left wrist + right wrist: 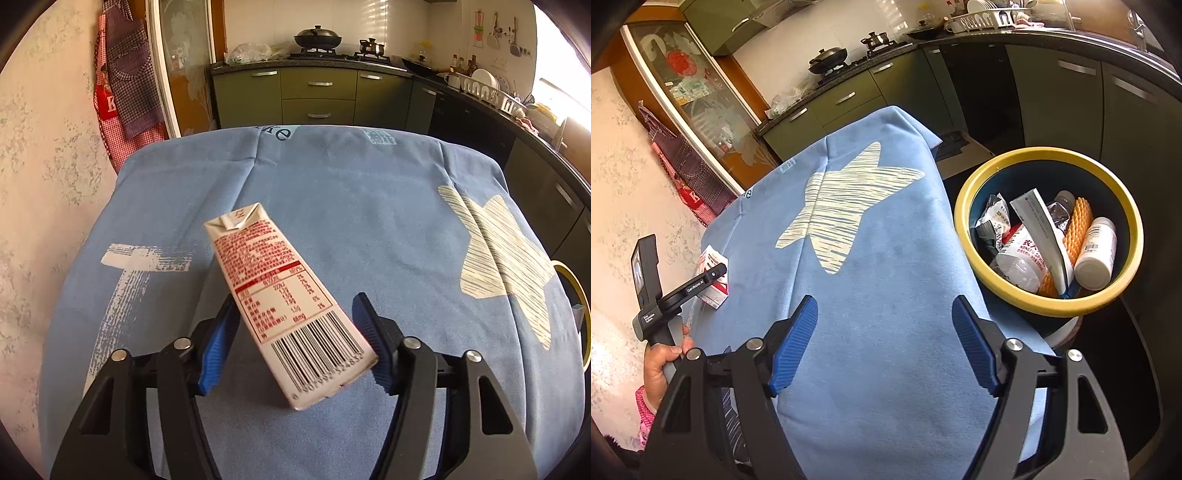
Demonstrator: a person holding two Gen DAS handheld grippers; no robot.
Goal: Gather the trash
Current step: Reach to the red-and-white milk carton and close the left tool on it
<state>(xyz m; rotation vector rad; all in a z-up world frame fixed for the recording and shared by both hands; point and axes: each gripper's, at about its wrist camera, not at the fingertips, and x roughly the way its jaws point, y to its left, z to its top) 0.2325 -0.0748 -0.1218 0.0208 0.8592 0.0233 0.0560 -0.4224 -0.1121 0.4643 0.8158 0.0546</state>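
We have the drink carton [284, 299] lying on the blue cloth [369, 206] straight ahead of the left gripper [295, 332], its barcode end between the blue pads [216, 347] and its long axis running forward and a little left, folded top farthest from us. The left jaws flank the carton's sides, though we cannot tell whether both pads press on it. Our right gripper [884, 339] hangs apart and empty, and the yellow-rimmed bin [964, 206] sits ahead-right of it, well right of the carton.
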